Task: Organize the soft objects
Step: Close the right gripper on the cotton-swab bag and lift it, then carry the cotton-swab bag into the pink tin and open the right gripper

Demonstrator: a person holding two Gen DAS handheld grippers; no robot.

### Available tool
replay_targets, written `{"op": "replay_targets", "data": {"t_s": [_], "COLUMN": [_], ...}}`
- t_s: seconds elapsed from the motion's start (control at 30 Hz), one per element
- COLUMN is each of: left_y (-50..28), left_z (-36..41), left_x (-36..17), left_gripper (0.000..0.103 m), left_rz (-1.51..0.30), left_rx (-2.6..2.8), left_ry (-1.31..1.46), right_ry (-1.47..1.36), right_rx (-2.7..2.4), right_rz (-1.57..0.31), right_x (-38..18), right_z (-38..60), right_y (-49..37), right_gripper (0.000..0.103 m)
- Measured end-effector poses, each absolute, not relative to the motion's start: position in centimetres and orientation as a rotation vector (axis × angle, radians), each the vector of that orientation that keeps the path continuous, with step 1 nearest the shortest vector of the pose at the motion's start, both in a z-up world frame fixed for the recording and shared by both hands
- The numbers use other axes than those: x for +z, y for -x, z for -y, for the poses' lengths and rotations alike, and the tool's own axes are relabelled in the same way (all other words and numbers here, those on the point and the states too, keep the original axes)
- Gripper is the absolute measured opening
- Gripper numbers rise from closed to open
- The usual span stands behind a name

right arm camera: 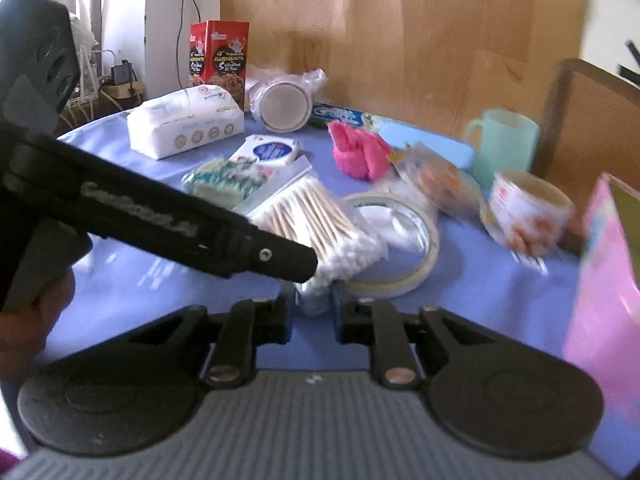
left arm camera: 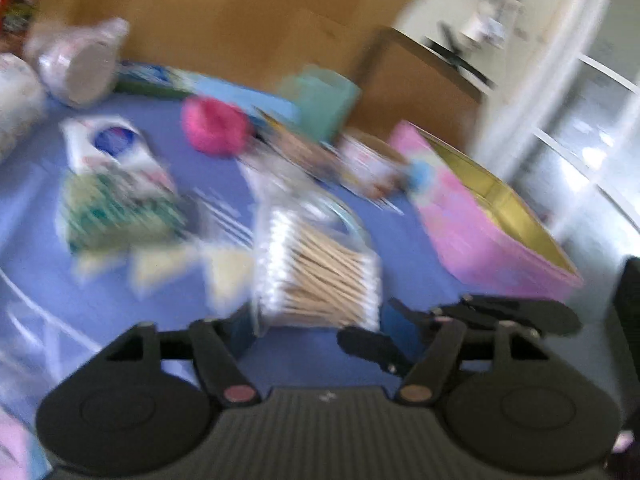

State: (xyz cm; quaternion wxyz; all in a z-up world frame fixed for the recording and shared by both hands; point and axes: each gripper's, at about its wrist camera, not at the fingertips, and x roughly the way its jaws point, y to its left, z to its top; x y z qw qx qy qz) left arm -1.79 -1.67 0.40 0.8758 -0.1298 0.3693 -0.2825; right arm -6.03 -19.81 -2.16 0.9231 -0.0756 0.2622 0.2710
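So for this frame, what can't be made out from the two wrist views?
- Left wrist view: motion blur smears the packet labels.
- Right wrist view: the left gripper crosses the cotton swab bag, hiding its near-left part.
- Right wrist view: the pink box is cut by the right edge and blurred.

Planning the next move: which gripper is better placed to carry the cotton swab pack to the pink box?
Right. The right gripper already pinches the cotton swab pack; the left gripper is open, and the pink box lies on the right's side.

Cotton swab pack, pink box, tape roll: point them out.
cotton swab pack [right arm camera: 316, 216]: right wrist view, on the wooden sticks.
pink box [left arm camera: 480, 216]: left wrist view, on its pink outer wall.
tape roll [right arm camera: 424, 236]: right wrist view, on its right rim.
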Motion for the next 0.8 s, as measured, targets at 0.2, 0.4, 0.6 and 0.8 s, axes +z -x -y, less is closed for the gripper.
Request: {"op": "replay_targets", "data": {"t_s": [0.2, 0.4, 0.6, 0.8], "left_y": [5.1, 2.0, 2.5, 2.2], "left_z": [0.3, 1.7, 4.7, 9.7], "left_x": [1.8, 1.2, 1.7, 6.7], "left_gripper": [0.103, 0.064, 0.057, 0.057], "left_rz": [-0.74, -0.835, -0.81, -0.688], "left_rx": [-0.631, -0.597, -0.583, -0.724], "left_ry": [0.244, 0.249, 0.157, 0.096], "right_ry": [0.156, 0.168, 0.129, 0.106], "right_rx": [0.548, 0.565, 0.568, 0.401], "right_rz": [-0.533, -0.52, -0.49, -0.281], "right_x": [-2.5, -3.2, -3.4, -0.4], "right_z": [23.0, 21.4, 20.8, 25.4], "right_y": [9.7, 7.6, 6.8, 9.9], "right_gripper": [0.066, 0.083, 0.055, 0.055]}}
